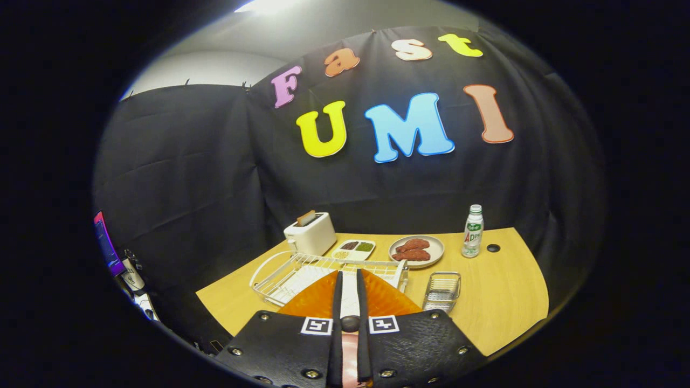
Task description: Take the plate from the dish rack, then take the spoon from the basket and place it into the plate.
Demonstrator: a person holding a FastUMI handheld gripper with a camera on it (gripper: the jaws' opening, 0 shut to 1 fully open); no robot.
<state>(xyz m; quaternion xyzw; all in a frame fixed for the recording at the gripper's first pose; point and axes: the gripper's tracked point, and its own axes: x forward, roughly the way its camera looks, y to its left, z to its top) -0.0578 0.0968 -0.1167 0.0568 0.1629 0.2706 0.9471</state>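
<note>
1. Nearly closed, my claw [349,283] grips the orange plate [318,299], its two fingers pinched on the rim with only a narrow gap between them.
2. That plate sits edge-on at my fingers, over the near side of the white wire dish rack [280,272] on the wooden bench [501,291].
3. Just right of the rack stands a small metal basket [442,291]; whether a spoon lies in it, I cannot tell.
4. Beyond the rack: a white toaster [311,233], a divided tray [354,249], a plate of reddish food [416,250] and a bottle [473,231].

Ribbed orange plate [323,296]; white dish rack [280,275]
</note>
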